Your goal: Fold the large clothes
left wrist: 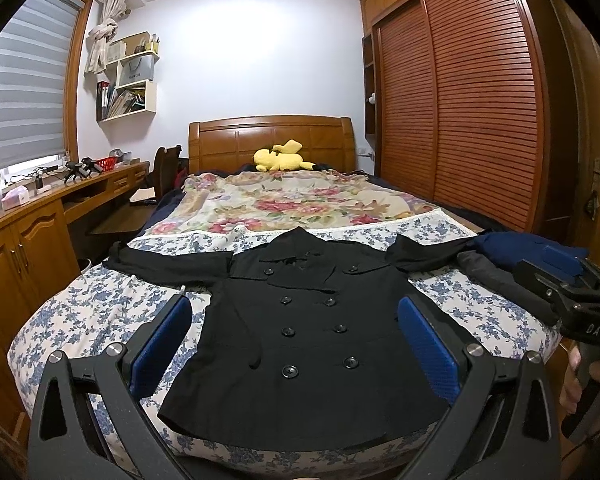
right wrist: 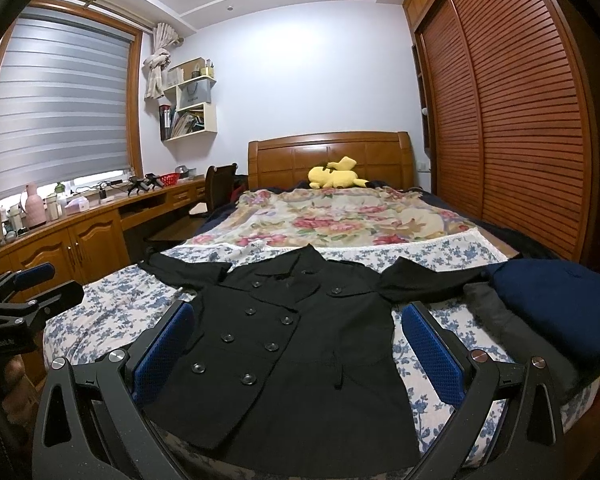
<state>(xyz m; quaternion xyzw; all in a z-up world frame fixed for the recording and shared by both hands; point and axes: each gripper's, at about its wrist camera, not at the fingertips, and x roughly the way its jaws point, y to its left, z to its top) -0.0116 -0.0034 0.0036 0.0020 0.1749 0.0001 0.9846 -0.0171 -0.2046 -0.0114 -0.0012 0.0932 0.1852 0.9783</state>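
A black double-breasted coat (left wrist: 300, 340) lies flat and face up on the blue-flowered bed sheet (left wrist: 84, 320), sleeves spread to both sides, hem toward me. It also shows in the right wrist view (right wrist: 292, 352). My left gripper (left wrist: 296, 344) is open and empty, hovering over the coat's lower part. My right gripper (right wrist: 298, 348) is open and empty too, above the coat's hem. In the left wrist view the right gripper (left wrist: 572, 280) shows at the right edge. In the right wrist view the left gripper (right wrist: 28, 280) shows at the left edge.
Folded navy (right wrist: 556, 300) and dark grey (right wrist: 500, 316) clothes lie on the bed to the coat's right. A flowered blanket (left wrist: 300, 204) and a yellow plush toy (left wrist: 280, 158) lie farther up. A wooden desk (left wrist: 40, 216) stands left, a wardrobe (left wrist: 460, 100) right.
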